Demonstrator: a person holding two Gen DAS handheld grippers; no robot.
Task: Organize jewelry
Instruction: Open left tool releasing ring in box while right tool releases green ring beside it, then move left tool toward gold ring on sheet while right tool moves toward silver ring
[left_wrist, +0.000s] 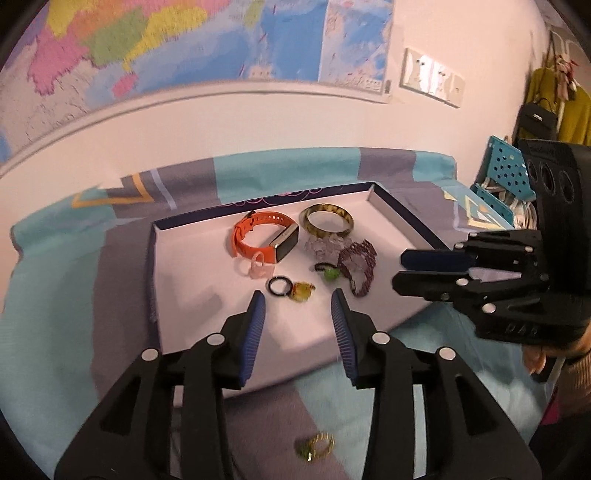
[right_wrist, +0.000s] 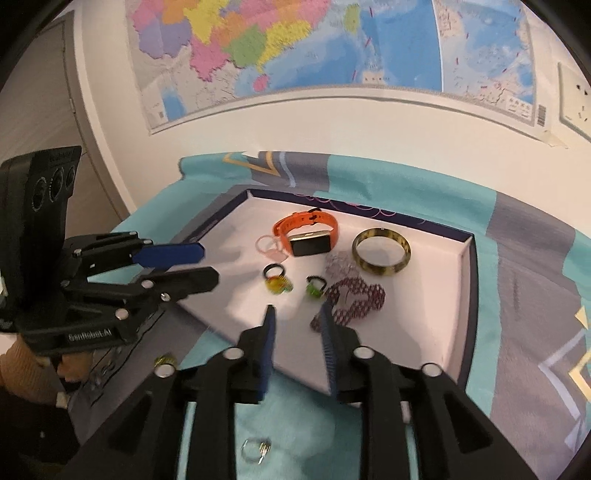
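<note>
Left gripper (left_wrist: 297, 295) angled down over the near edge of the white tray (left_wrist: 177, 280), blue ribbed pads spread, nothing between them. Right gripper (right_wrist: 297, 312) likewise tilted down at lower centre of its own view, jaws parted and empty; seen from the left wrist at the right edge (left_wrist: 400, 267), one blue pad above a black finger. Hand (right_wrist: 22, 373) gripping the left tool at lower left of the right wrist view.

Inside the tray, centre of both views: orange silicone watch (left_wrist: 266, 236) with dark rectangular face, glossy mottled yellow-brown bangle (left_wrist: 327, 221), clear faceted bead bracelet (left_wrist: 327, 245), maroon beaded bracelet (left_wrist: 356, 266), translucent pink ring (left_wrist: 258, 267), black ring with yellow stone (left_wrist: 291, 290), black ring with green stone (left_wrist: 328, 271).

On the teal and grey cloth (left_wrist: 74, 295), outside the tray, bottom of frame: gold coiled ring (left_wrist: 317, 445); silver ring (right_wrist: 255, 448).
</note>
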